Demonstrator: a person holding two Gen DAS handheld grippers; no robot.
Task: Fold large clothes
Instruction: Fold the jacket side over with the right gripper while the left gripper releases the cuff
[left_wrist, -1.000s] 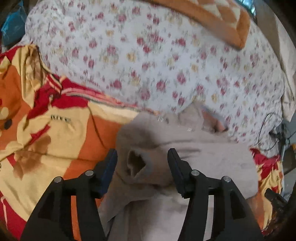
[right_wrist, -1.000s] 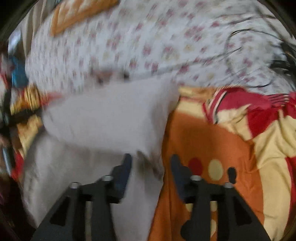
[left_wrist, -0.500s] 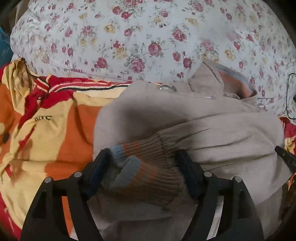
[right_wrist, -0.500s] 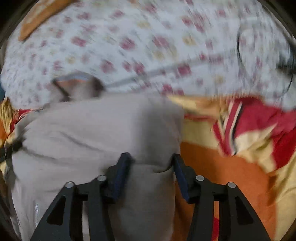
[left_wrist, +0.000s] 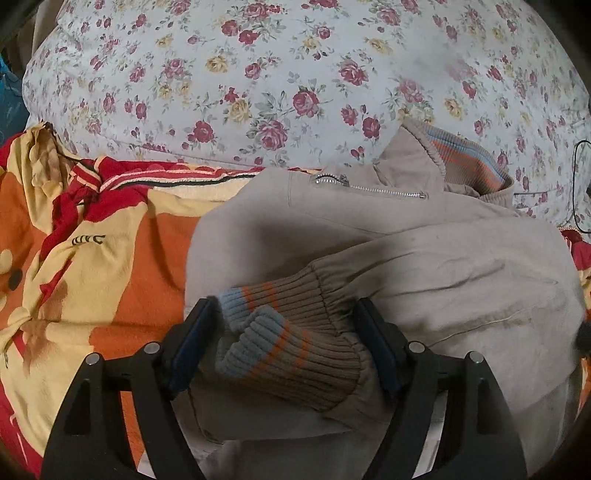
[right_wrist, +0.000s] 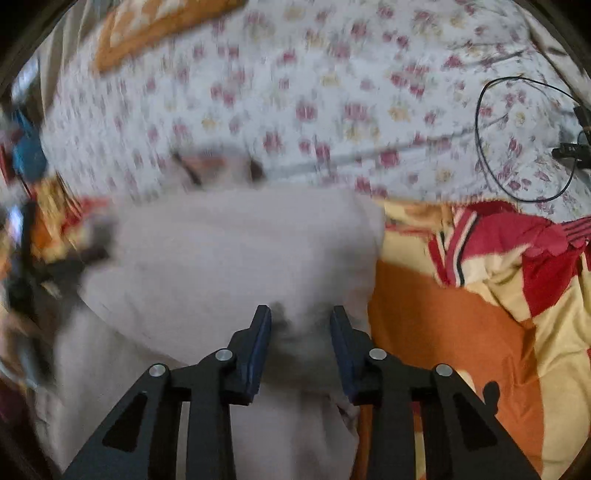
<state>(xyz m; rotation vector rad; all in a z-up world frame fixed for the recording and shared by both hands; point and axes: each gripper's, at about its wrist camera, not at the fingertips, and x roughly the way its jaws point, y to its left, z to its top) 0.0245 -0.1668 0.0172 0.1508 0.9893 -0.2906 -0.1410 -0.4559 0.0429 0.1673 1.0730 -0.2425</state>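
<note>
I am holding my left gripper (left_wrist: 284, 343) wide apart, jaws just opened, the ribbed cuff (left_wrist: 291, 339) of the beige jacket (left_wrist: 424, 266) lying loose between its fingers. My right gripper (right_wrist: 300, 345) has just been closing and is pinching a fold of the jacket's right edge; beyond both, the floral pillow (left_wrist: 295, 74) is lying, the orange blanket (right_wrist: 443, 332) underneath.

Beige zip-up jacket (left_wrist: 424, 266) lies folded on the orange-red blanket — striped ribbed cuff (left_wrist: 280, 336) laid across its front.
</note>
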